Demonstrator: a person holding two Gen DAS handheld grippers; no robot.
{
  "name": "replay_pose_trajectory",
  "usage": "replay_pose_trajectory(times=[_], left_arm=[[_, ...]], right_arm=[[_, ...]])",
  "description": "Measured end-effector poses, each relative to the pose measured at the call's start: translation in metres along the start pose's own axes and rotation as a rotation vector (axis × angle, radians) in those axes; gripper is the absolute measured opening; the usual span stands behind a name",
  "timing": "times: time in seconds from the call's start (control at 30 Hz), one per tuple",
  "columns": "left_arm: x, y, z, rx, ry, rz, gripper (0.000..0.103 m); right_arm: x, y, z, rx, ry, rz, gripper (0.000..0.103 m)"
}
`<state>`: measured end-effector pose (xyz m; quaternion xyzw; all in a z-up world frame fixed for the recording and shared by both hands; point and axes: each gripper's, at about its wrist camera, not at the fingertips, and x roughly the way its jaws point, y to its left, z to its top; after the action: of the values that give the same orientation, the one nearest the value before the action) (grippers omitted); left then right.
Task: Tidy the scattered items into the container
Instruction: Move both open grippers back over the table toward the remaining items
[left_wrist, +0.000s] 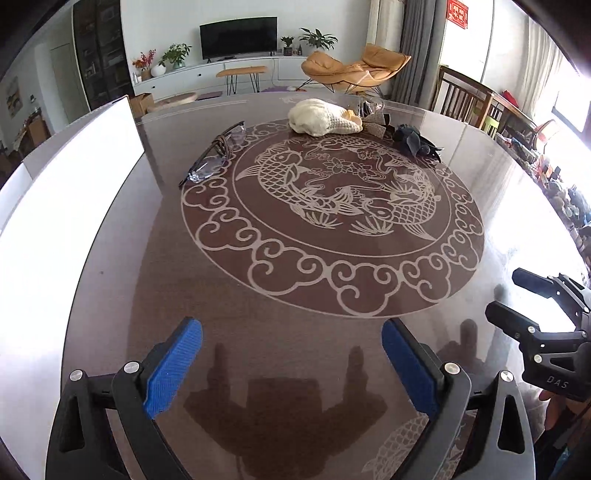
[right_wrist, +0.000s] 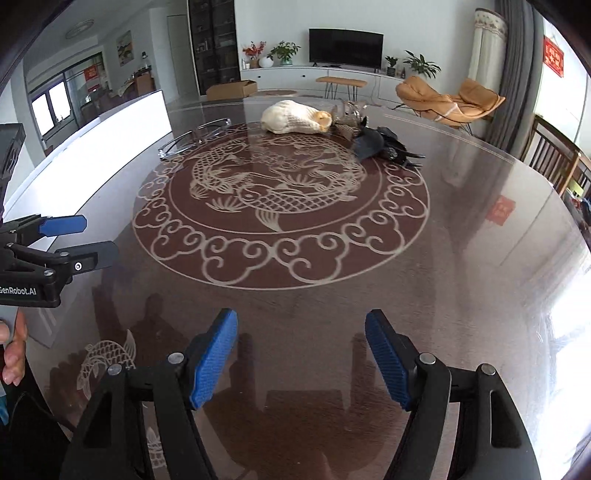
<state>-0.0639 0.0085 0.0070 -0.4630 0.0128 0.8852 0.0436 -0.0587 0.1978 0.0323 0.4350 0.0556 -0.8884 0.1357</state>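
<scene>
Left wrist view: left gripper (left_wrist: 291, 365) spread wide, nothing between its pads, above the glass table (left_wrist: 295, 295). Glasses (left_wrist: 218, 155), cream cloth (left_wrist: 321, 118) and dark hair clip (left_wrist: 417, 142) lie at the far edge; white container (left_wrist: 74, 192) stands left. Right wrist view: right gripper (right_wrist: 301, 360) likewise apart and empty; the same items far ahead.
</scene>
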Motion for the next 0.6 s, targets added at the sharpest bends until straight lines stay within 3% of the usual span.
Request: replay_pose_trajectory(times=[0.1,0.2,0.4,0.6], left_arm=[[0.013,-0.012,0.008,0.013,-0.020,0.035,0.099],[0.024,-0.015,0.008,0.011,0.001,0.029,0.099],[0.028,-0.014,0.006,0.010,0.018,0.015,0.103],[0.028,-0.014,0.005,0.011,0.016,0.014,0.103]], right_arm=[[-0.003,-0.027,-0.003,0.081,-0.016,0.011,0.073],[-0.005,-0.029,-0.001,0.107,-0.026,0.007,0.073],[0.005,-0.007,0.004,0.031,0.012,-0.068,0.080],[0.005,-0.008,0.002,0.037,0.014,-0.053,0.082]])
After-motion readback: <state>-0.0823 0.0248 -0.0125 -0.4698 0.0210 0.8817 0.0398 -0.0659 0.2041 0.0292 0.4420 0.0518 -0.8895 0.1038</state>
